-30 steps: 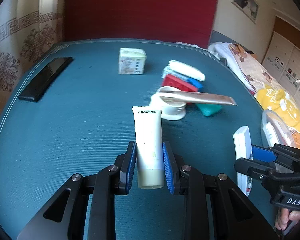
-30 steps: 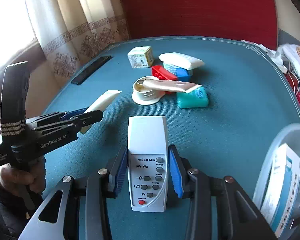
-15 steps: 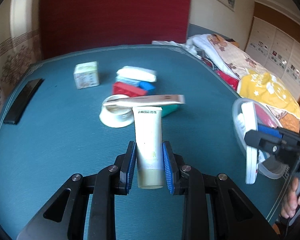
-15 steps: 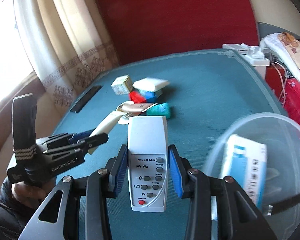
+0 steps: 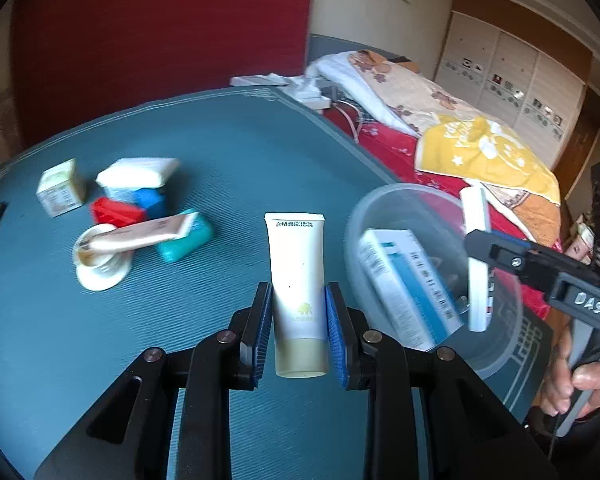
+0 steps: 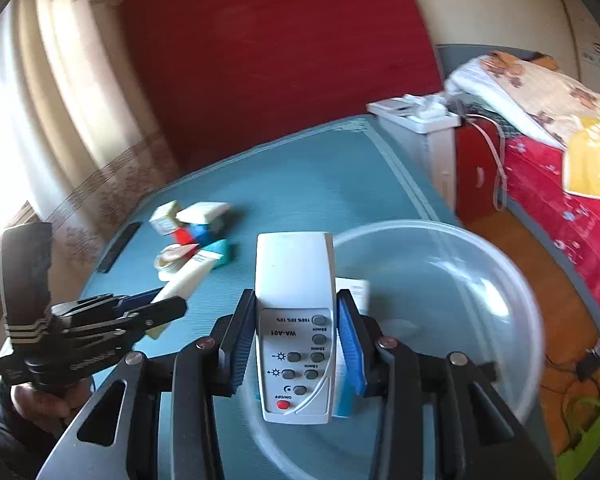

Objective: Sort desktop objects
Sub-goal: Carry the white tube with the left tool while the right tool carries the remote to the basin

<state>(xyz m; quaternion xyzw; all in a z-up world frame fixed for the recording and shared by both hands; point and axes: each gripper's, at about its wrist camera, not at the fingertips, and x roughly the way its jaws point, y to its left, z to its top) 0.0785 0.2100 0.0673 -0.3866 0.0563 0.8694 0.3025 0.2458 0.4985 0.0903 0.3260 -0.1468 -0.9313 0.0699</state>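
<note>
The teal ribbed surface (image 5: pixel 180 340) has slid aside; the clear round plastic tub (image 6: pixel 500 280) now sits beneath my right claw (image 6: pixel 296 344), clamped on the white rectangular remote (image 6: pixel 294 280). My left claw (image 5: pixel 298 320) grips the white squeeze tube (image 5: pixel 296 264) beside it. Dropping comes next, I judge.

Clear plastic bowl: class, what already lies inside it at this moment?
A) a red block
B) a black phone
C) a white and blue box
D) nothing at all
C: a white and blue box leans inside the clear plastic bowl, while the cream tube and the remote are gripped in the jaws.
</note>
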